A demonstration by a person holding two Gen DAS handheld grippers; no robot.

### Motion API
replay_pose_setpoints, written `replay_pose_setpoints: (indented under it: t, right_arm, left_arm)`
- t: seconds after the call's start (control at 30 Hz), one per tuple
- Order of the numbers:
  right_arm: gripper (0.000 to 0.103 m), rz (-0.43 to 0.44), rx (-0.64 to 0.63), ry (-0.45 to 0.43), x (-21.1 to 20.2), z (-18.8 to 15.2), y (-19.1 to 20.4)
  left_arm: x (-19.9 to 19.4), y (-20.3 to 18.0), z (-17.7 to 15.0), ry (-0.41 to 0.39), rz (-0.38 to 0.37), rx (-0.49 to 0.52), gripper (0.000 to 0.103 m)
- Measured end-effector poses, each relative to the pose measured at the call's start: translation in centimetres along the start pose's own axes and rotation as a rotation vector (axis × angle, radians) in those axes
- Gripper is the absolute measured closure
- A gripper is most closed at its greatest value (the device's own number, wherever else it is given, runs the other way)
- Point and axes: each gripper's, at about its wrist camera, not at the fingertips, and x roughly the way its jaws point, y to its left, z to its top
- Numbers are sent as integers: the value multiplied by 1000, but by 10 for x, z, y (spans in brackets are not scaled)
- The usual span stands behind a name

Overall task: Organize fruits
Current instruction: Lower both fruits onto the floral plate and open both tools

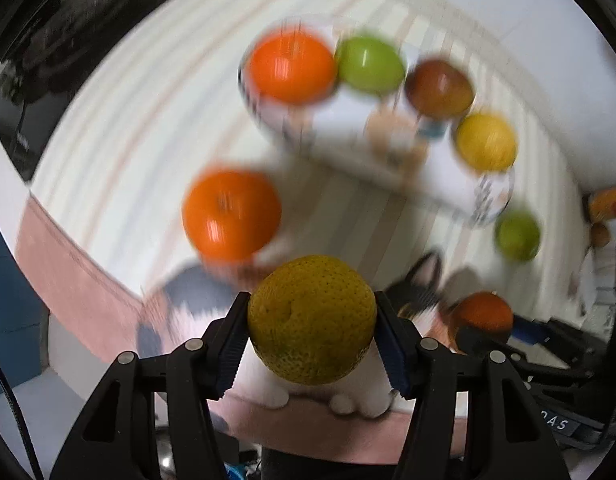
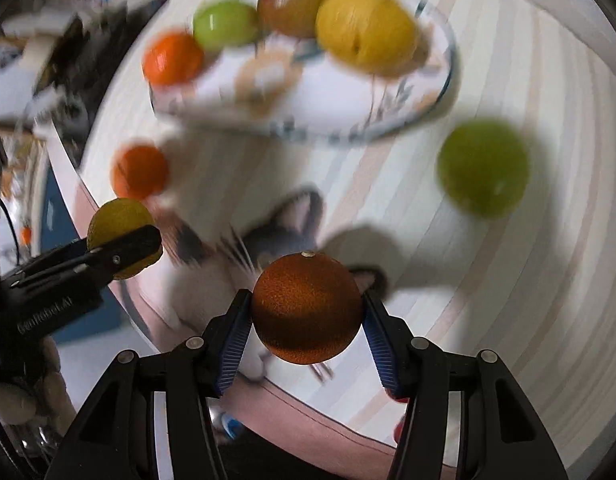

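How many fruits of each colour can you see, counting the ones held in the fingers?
Orange: 3 (plate, table, right fingers)
Green: 2 (plate, table)
Yellow: 1 (plate)
Yellow-green: 1 (left fingers)
Reddish-brown: 1 (plate)
Total: 8

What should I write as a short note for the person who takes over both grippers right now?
Left gripper: shut on a yellow-green citrus, held above the table.
Right gripper: shut on a dark orange, also lifted.
Plate: already holds an orange, a green apple, a red-brown fruit and a yellow fruit.
Still loose on the striped cloth: one orange and one green fruit.
Left to do, probably: place both held fruits, then collect the two loose ones.
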Motion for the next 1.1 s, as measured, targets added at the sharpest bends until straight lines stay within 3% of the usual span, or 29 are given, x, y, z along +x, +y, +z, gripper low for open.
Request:
replay_pose_setpoints:
  t: [0.2,0.37,0.57,0.73,0.83,0.87,0.93,1.0,1.1]
  right_arm:
    - [45,60,34,-151,-27,41,4]
    - [45,38,-6,-183,-7,71,30]
    - [45,27,-35,-175,16,92,44]
    - [44,34,-38,-163,29,99,42]
    - [44,35,-24,-131,34,100,37]
    - [42,39,-22,-122,35,100,37]
    - [22,41,-25,-121,34,98,36]
    - [20,40,-25,-118,29,95,36]
    - [15,23,-26,-118,18,89,37]
  left_arm:
    - [-24,-1,70,-37,-75,-42,47]
    - [-5,2,106,14,-131,-83,47]
    - [25,-5,116,85,-149,-82,47]
    - [39,-8,116,127,-105,-64,46]
    - [43,-4,114,143,-115,-78,46]
    - [43,-4,114,138,-117,-76,44]
    - [39,-6,115,110,-118,-68,34]
    - [35,-8,116,89,-113,-55,19]
    - [25,-7,113,60,-81,-33,19]
